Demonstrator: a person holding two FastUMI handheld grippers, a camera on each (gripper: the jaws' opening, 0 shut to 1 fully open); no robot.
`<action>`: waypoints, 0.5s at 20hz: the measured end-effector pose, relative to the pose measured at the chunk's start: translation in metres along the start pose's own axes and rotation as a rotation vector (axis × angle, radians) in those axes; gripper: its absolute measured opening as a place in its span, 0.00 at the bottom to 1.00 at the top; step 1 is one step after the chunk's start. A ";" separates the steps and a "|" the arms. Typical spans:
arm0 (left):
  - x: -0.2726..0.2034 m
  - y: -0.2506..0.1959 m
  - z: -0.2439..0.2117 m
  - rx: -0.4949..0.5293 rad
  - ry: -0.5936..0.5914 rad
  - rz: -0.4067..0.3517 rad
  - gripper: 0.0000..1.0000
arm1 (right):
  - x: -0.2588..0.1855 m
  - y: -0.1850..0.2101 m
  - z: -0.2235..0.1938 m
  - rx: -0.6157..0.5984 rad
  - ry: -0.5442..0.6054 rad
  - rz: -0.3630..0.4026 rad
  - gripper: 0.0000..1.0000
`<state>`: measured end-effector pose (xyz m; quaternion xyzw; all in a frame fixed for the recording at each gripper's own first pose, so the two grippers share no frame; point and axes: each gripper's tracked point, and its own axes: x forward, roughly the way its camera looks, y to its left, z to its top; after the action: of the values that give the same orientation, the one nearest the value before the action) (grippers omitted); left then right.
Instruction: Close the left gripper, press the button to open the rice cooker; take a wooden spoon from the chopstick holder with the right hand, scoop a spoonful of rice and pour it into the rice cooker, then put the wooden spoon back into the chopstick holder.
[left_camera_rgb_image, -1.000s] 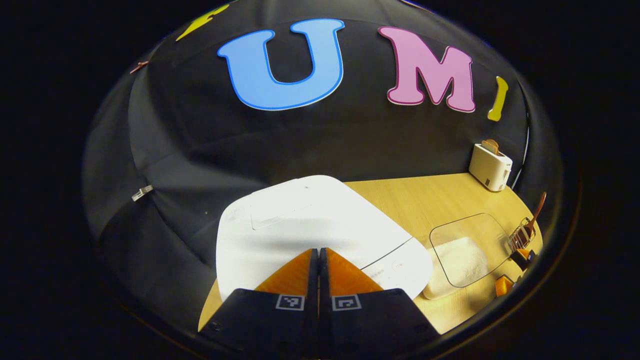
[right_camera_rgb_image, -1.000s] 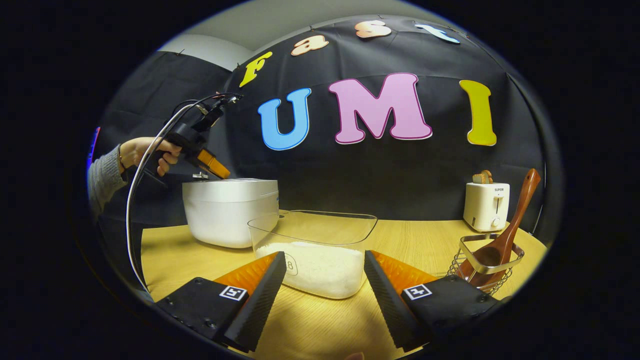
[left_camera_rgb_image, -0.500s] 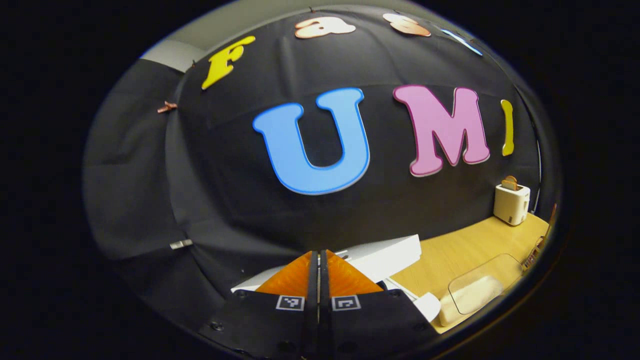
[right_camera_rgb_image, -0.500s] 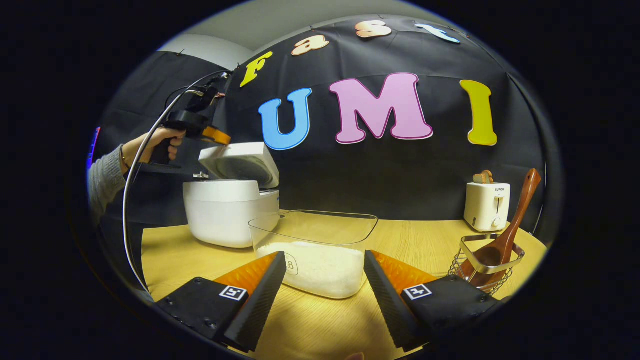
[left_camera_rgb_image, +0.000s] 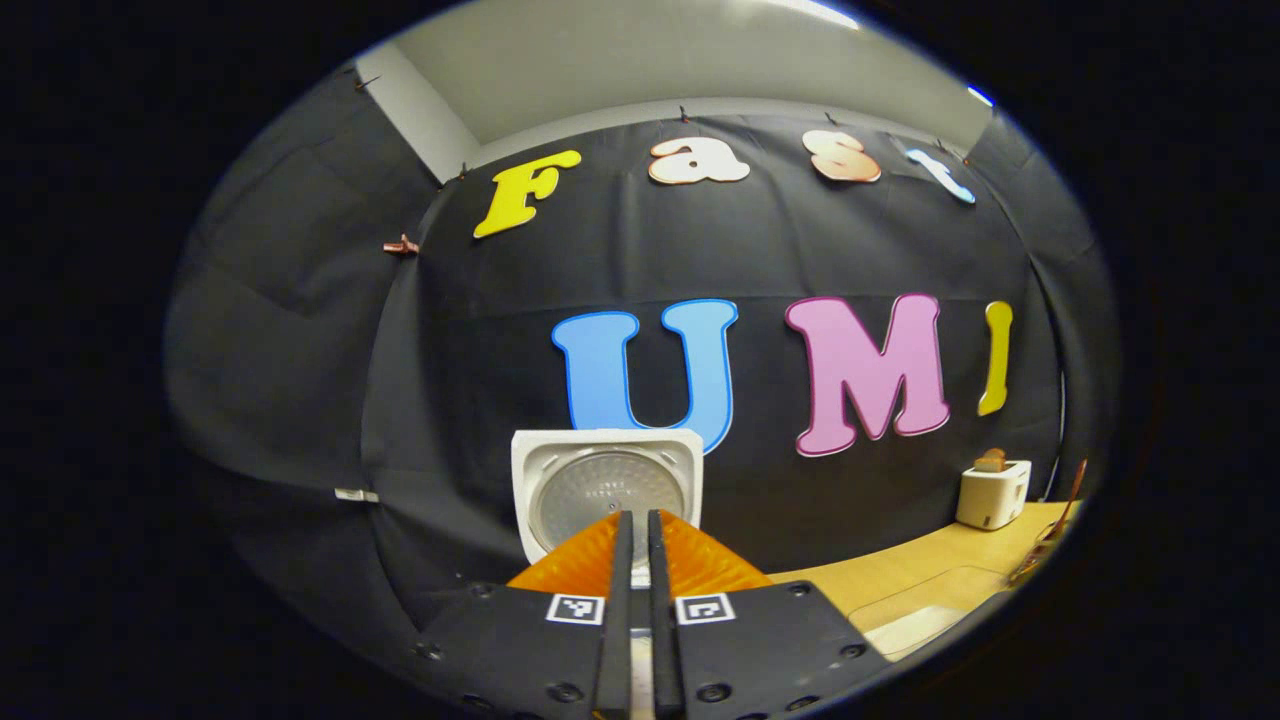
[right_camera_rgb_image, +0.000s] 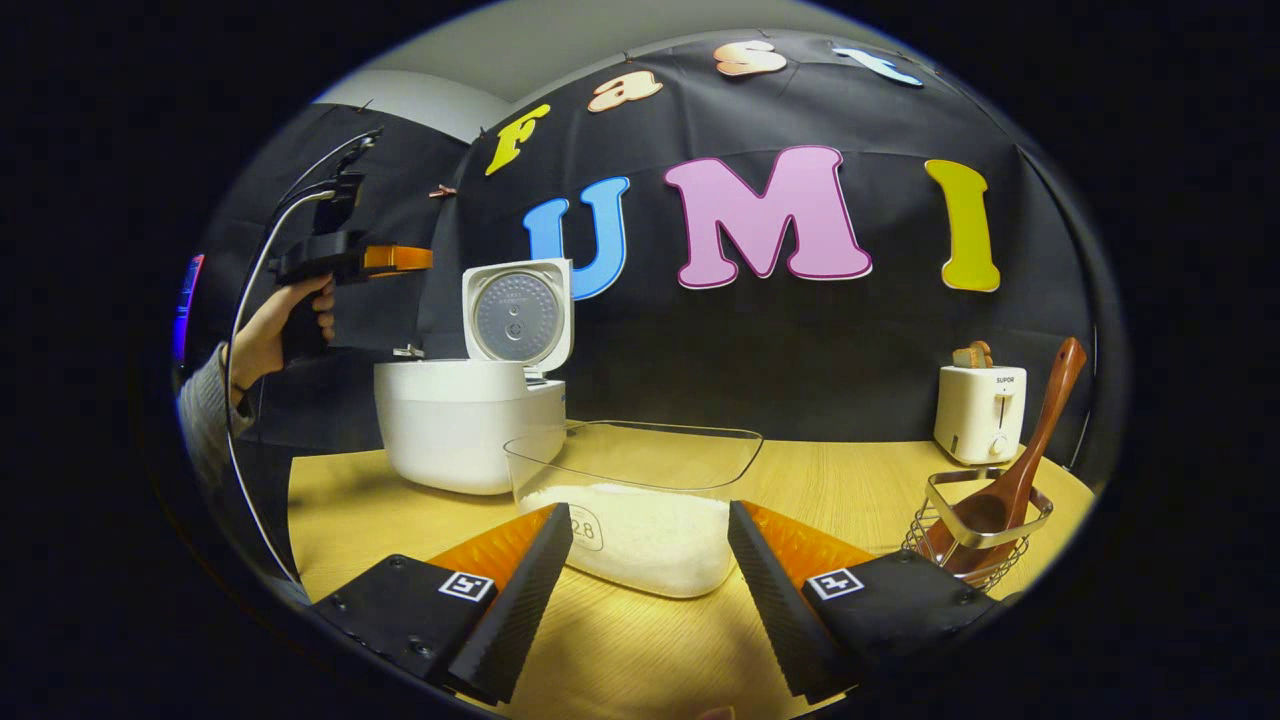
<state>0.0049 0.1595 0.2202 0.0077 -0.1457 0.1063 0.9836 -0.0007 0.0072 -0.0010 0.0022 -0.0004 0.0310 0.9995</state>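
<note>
Tongs: left tongs (left_camera_rgb_image: 635, 560) pressed together, held above cooker (right_camera_rgb_image: 465, 420), lid (right_camera_rgb_image: 518, 315) upright; right tongs (right_camera_rgb_image: 645, 570) spread, empty, over worktop (right_camera_rgb_image: 640, 650) w/ rice tub (right_camera_rgb_image: 640, 500) just ahead. Spoon (right_camera_rgb_image: 1010, 475) is stood tilted in holder (right_camera_rgb_image: 975, 535), far right. Judged stiff, light, smooth wood; best gripped mid-handle, above holder rim.

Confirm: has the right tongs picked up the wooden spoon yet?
No, the right tongs are open and empty; the wooden spoon stands in its wire holder.
</note>
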 end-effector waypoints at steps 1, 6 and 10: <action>-0.013 -0.006 -0.008 -0.032 0.000 -0.008 0.20 | 0.001 0.001 0.002 -0.001 0.000 0.008 0.98; -0.058 -0.037 -0.085 -0.154 0.091 -0.065 0.90 | -0.026 -0.007 0.040 -0.025 -0.092 -0.027 0.98; -0.070 -0.055 -0.098 -0.090 -0.008 -0.093 0.96 | -0.068 -0.060 0.098 -0.072 -0.166 -0.180 0.97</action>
<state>-0.0211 0.0954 0.1068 -0.0295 -0.1536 0.0536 0.9862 -0.0646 -0.0572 0.0969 -0.0310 -0.0843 -0.0592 0.9942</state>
